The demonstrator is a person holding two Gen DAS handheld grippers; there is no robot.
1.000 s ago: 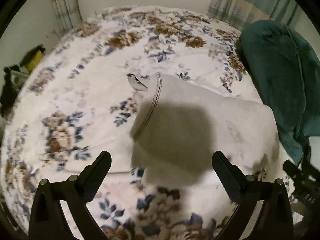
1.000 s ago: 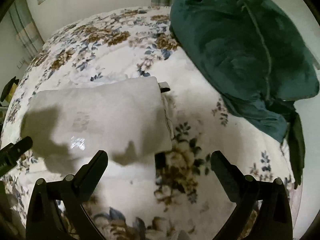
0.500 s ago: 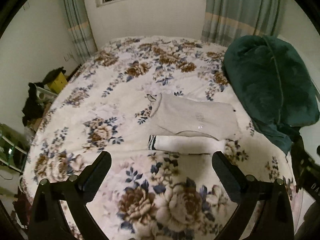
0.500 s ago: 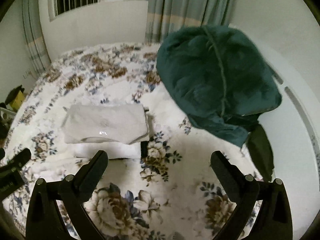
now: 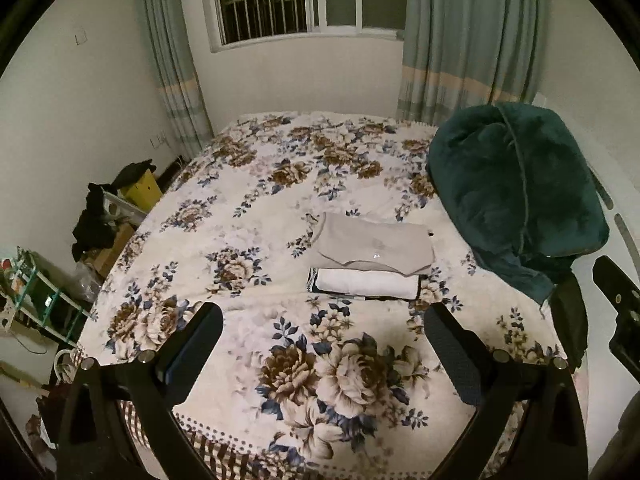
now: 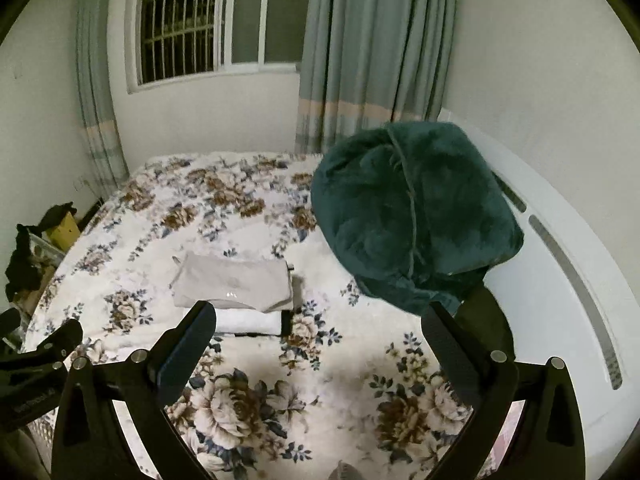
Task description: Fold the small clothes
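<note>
Bed with a small stack of folded clothes, seen from both wrist cameras. One bed [image 5: 248,208], covered by a floral spread, fills the scene. Near its middle lies one stack of folded garments: a beige folded garment [image 5: 374,246] on top, a white folded garment [image 5: 366,285] directly beneath it and projecting toward the near side, and a dark layer [image 5: 421,286] showing only as a thin edge at the bottom; whether that is one piece or more cannot be told. The stack lies flat, touched by neither tool.

Two grippers appear. The left gripper [image 5: 322,354] hangs above the near end of the bed, its two fingers spread wide apart and holding nothing. The right gripper [image 6: 318,352] is likewise released, fingers wide, nothing between them.

One dark green plush blanket [image 5: 516,188] is bundled at the right, beside the stack but apart from it. On the far wall are one barred window [image 5: 288,0] and two curtains [image 5: 468,36]. At the left, off the bed, clutter [image 5: 116,204] is piled.
</note>
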